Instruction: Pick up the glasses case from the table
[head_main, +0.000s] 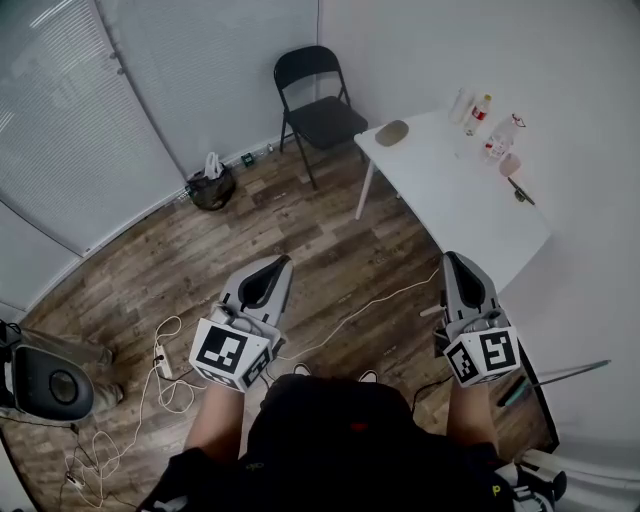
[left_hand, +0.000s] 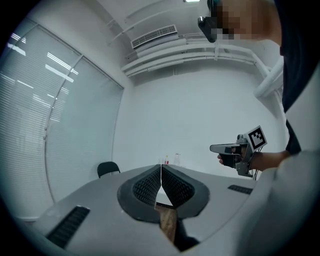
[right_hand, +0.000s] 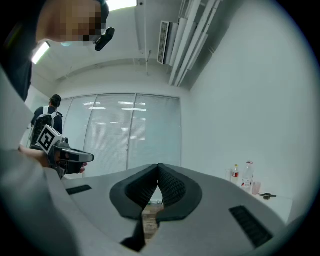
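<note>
The glasses case (head_main: 392, 132), a flat greyish-olive oval, lies near the far left corner of the white table (head_main: 455, 205) at the upper right of the head view. Both grippers are held level over the wooden floor, well short of the table. My left gripper (head_main: 278, 264) is shut with nothing between its fingers, which meet in the left gripper view (left_hand: 161, 168). The right gripper (head_main: 452, 260) is also shut and empty, pads together (right_hand: 158, 168). It hangs beside the table's near left edge. The case is hidden in both gripper views.
Bottles (head_main: 481, 113), a pink cup (head_main: 510, 164) and a small dark object (head_main: 521, 192) sit along the table's far side. A black folding chair (head_main: 318, 108) stands left of the table. Cables (head_main: 165, 372) trail on the floor. A person with a backpack (right_hand: 46, 120) stands by the blinds.
</note>
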